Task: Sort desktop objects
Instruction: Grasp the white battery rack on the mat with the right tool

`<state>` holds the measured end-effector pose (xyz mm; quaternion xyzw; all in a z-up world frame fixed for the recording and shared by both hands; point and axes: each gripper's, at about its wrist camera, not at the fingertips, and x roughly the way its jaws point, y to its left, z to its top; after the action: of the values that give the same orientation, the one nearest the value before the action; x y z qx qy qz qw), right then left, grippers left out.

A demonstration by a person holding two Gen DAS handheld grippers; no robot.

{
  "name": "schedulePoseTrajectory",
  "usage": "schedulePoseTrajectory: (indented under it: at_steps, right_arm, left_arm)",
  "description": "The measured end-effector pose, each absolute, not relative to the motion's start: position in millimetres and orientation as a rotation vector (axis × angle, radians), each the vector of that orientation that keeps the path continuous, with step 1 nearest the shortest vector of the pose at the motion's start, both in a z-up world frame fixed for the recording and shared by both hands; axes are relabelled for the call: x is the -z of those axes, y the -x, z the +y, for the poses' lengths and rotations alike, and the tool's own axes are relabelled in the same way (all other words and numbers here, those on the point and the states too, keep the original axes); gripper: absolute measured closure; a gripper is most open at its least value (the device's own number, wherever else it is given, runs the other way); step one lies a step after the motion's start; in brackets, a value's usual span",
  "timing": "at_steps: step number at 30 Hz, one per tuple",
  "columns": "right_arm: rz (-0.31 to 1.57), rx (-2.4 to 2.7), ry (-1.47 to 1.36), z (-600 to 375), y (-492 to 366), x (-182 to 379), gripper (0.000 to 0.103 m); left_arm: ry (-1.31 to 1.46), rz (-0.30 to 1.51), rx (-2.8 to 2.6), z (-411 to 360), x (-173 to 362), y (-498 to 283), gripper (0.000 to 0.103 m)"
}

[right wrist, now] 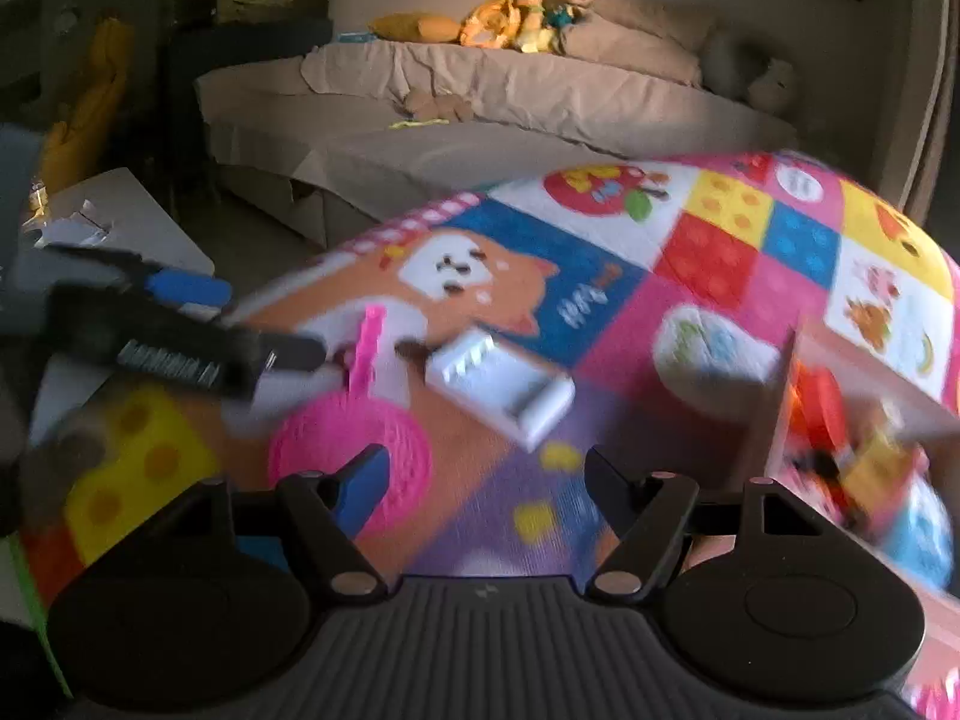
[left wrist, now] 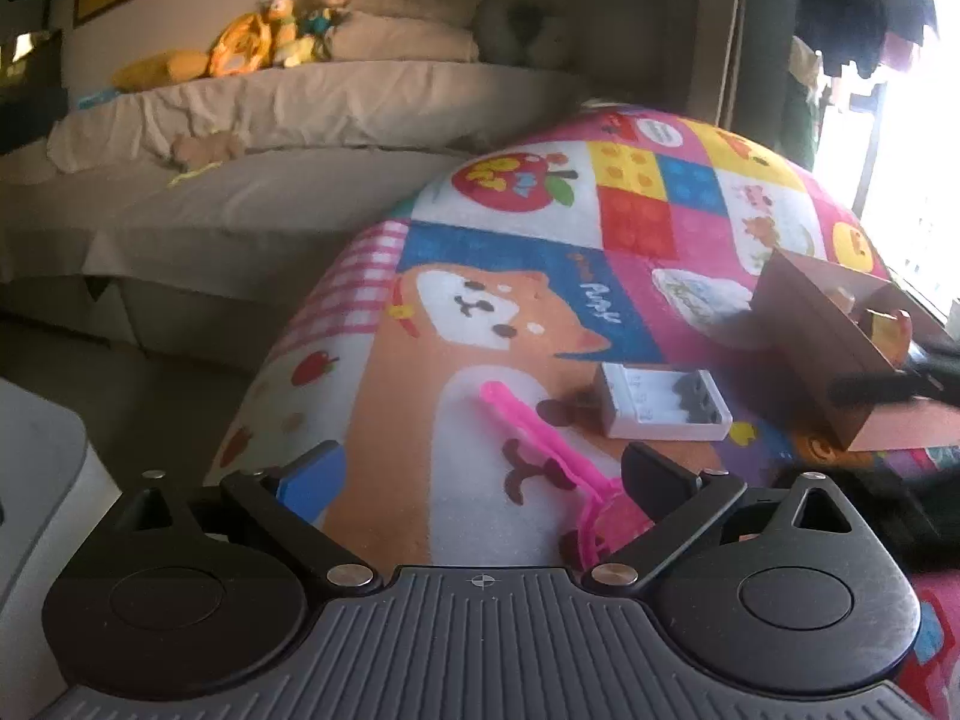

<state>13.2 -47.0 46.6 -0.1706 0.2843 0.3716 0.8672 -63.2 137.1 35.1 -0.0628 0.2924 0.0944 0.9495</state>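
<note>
Fingers (left wrist: 327, 471) of both grippers spread, empty, low above pink scoop (left wrist: 543, 462).

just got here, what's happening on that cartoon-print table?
A person is sorting objects with two handheld grippers. Both the left gripper and right gripper are open and empty, above the patterned tablecloth. A pink toy racket and a white plastic case lie loose on the cloth. A cardboard box at the right already holds some small toys.
</note>
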Motion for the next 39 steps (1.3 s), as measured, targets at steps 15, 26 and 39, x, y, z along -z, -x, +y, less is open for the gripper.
schedulePoseTrajectory:
  at_steps: [15, 26, 39]
  right_arm:
    - [0.750, -0.629, 0.290, -24, -96, -10, 0.065]
    - [0.730, -0.625, 0.241, -111, -15, -10, 0.038]
    - [0.754, -0.434, 0.036, -187, -14, 3, 0.000]
  left_arm:
    - [0.077, 0.637, 0.023, 131, -34, 81, 0.001]
    - [0.027, 0.727, 0.132, 94, -14, 73, 0.001]
    - [0.142, 0.792, 0.301, 31, -14, 43, 0.001]
